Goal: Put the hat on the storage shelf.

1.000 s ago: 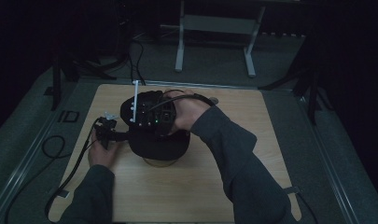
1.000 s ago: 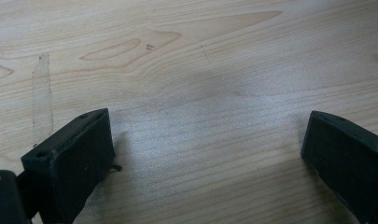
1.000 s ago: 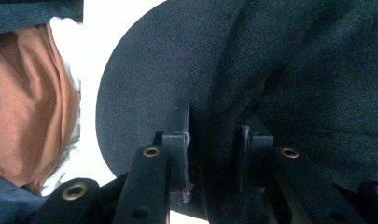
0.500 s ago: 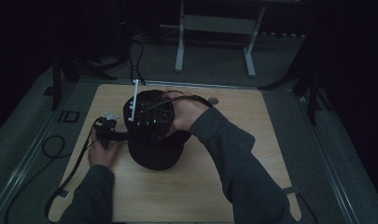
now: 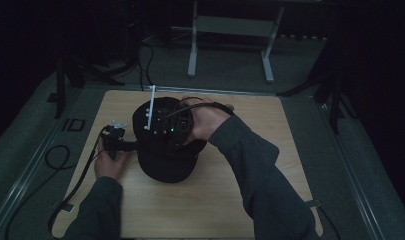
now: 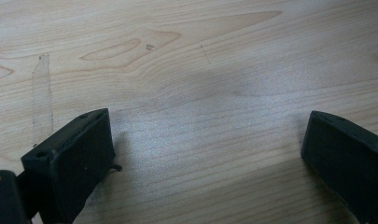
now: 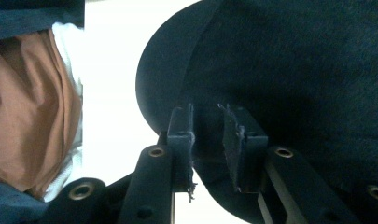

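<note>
Black cap (image 5: 167,157) pinched by right gripper (image 7: 213,140), jaws closing

A dim lab: wooden table (image 5: 230,200) ringed by dark curtains, metal stands (image 5: 230,45) and floor cables (image 5: 55,160).

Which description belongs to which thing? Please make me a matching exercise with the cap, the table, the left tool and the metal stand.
Things:
1. cap
2. table
3. left tool
4. metal stand

Descriptions:
A. light wood
B. jaws wide apart over bare wood
C. black, lying in the middle of the tabletop
D. pale grey, on the floor behind

Pairs: 1-C, 2-A, 3-B, 4-D
</note>
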`<state>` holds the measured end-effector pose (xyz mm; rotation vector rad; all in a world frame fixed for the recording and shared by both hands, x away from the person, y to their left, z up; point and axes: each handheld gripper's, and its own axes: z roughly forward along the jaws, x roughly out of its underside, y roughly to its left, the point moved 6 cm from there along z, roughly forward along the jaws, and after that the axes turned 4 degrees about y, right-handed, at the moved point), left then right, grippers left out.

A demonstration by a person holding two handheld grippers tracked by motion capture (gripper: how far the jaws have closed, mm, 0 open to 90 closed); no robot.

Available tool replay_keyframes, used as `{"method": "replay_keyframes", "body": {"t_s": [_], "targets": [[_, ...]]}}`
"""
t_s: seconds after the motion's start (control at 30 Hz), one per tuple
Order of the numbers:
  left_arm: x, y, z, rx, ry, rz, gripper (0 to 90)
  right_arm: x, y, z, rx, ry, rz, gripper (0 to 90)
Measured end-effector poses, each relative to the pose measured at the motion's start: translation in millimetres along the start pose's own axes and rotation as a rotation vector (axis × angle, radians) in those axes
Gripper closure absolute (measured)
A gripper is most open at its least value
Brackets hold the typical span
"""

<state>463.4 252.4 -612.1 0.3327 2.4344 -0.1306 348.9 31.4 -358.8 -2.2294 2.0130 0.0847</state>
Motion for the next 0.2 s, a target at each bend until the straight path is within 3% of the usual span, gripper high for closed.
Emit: {"method": "replay_keyframes", "body": {"t_s": [0.2], "targets": [[0.0,0.0,0.0,0.000,0.000,0.000,1.9,9.8,1.2,-2.1,0.001,0.001,0.010,75.2]]}}
